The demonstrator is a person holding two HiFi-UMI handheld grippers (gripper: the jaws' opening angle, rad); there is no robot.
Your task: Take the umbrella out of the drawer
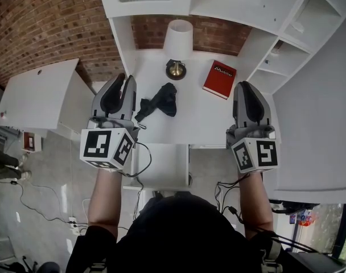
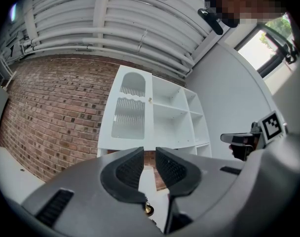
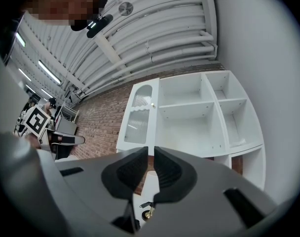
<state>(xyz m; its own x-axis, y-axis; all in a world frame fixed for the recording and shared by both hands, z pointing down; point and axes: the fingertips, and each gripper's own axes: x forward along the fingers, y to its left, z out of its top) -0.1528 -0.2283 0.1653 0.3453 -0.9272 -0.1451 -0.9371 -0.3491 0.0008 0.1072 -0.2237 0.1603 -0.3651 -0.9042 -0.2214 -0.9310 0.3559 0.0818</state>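
Tongs first: the left tongs (image 1: 123,79) are being held out over the front left part of the bench (image 1: 201,118), and the right tongs (image 1: 247,87) are being held out over its front right part, well apart from each other. In the left gripper view the ribbed pads (image 2: 129,169) are being kept squeezed together with only a thin slit showing, and nothing is being gripped between them. Same deal in the right gripper view: the pads (image 3: 172,169) are being kept almost together and nothing is being pinched there either.

The umbrella (image 1: 160,101), black and folded up, is being left lying flat on the bench top, not in any drawer. It's sitting just beside the tip of the left tongs, untouched, between them and the lamp (image 1: 178,38), whose brass base (image 1: 176,69) is near the far end of the umbrella. A red book (image 1: 219,79) is being left lying further right, closer to the right tongs.

A white drawer (image 1: 164,166) is being shown below the bench's front edge, but how far it's pulled out can't be told. White shelves (image 1: 309,16) are being seen on the right and a brick wall (image 1: 42,21) behind. Both gripper views are being aimed at those shelves and the ceiling.
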